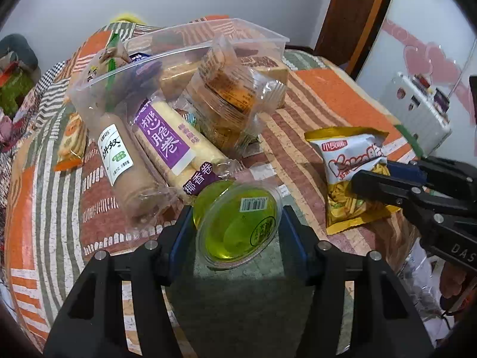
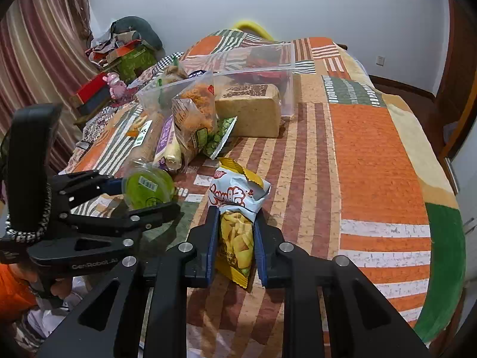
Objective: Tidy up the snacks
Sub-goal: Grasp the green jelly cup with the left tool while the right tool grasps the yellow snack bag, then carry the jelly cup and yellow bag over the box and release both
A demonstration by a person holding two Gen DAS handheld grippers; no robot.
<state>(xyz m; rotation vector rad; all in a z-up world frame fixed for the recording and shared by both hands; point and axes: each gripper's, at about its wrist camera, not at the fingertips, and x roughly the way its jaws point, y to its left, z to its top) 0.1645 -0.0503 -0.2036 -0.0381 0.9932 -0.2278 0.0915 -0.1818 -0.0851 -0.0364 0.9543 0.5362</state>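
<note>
We lose the clear bin's [image 1: 208,47] far contents behind piled packets, small print on the jelly cup's [image 1: 238,223] label we cannot read, chip bag's [image 2: 237,217] lower sides hidden by blue pads [image 2: 212,238].

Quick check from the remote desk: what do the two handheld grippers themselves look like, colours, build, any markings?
Both are matte black plastic with cut-out triangular finger arms, silver round bolts and blue ribbed pads. The left gripper carries white "GenRobot.AI" lettering and a black-and-white braided cord round its handle; an orange sleeve shows behind it. The right gripper shows white letters "DAS" in the left wrist view.
</note>
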